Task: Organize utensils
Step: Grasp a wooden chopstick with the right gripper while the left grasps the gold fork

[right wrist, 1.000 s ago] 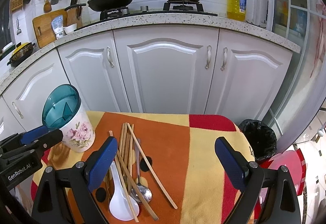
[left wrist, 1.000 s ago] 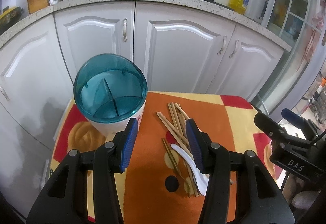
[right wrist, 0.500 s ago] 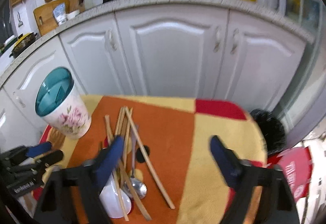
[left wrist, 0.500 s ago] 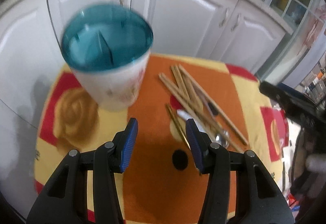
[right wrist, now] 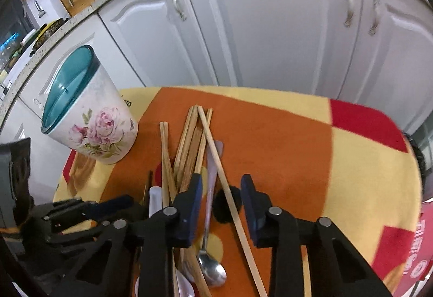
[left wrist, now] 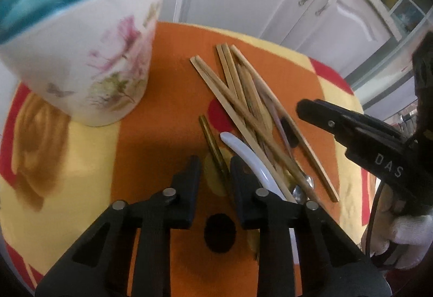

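A floral white holder with a teal rim (left wrist: 81,61) (right wrist: 89,118) stands at the table's left. Several wooden chopsticks (left wrist: 243,105) (right wrist: 189,140), a white plastic spoon (left wrist: 249,156) (right wrist: 155,199) and a metal spoon (right wrist: 211,264) lie in a pile on the orange cloth. My left gripper (left wrist: 215,167) is low over the cloth, its jaws open astride a dark thin chopstick (left wrist: 213,145), beside the white spoon. My right gripper (right wrist: 220,183) is open, low over the metal spoon's handle and a long chopstick (right wrist: 224,188).
The small table (right wrist: 351,161) has a yellow, orange and red cloth. White cabinet doors (right wrist: 270,26) stand right behind it. The right gripper's body (left wrist: 365,140) is close on the right in the left wrist view.
Both grippers have dropped down and forward toward the utensil pile. Both jaw gaps have narrowed, the right one the most. The holder now looms nearer on the left.
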`<action>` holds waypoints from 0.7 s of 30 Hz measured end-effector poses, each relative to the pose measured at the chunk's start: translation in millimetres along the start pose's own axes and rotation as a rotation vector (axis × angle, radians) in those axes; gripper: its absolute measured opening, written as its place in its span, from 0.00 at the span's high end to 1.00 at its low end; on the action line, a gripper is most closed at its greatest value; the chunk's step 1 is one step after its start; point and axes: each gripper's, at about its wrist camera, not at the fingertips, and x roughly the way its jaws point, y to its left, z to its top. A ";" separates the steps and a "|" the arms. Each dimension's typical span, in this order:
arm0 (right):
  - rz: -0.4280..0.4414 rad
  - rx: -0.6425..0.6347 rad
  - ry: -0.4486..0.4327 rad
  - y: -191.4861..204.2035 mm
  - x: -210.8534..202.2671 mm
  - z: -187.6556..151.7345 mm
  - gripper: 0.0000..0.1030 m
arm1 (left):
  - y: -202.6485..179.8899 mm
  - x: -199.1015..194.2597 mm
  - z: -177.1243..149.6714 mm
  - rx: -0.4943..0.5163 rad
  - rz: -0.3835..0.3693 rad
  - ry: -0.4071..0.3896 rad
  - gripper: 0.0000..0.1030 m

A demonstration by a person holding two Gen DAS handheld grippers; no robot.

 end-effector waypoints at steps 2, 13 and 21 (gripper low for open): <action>0.008 0.000 0.020 -1.3 11.0 4.4 0.76 | -0.3 2.5 1.5 0.000 -0.008 -0.004 0.83; 0.040 0.089 0.003 -26.9 1.3 -10.9 0.96 | 14.3 -3.4 -4.8 0.036 -0.072 0.040 0.89; 0.032 0.176 0.095 -53.7 -20.0 -55.3 0.96 | 22.0 -15.4 -24.4 0.096 -0.099 0.101 0.89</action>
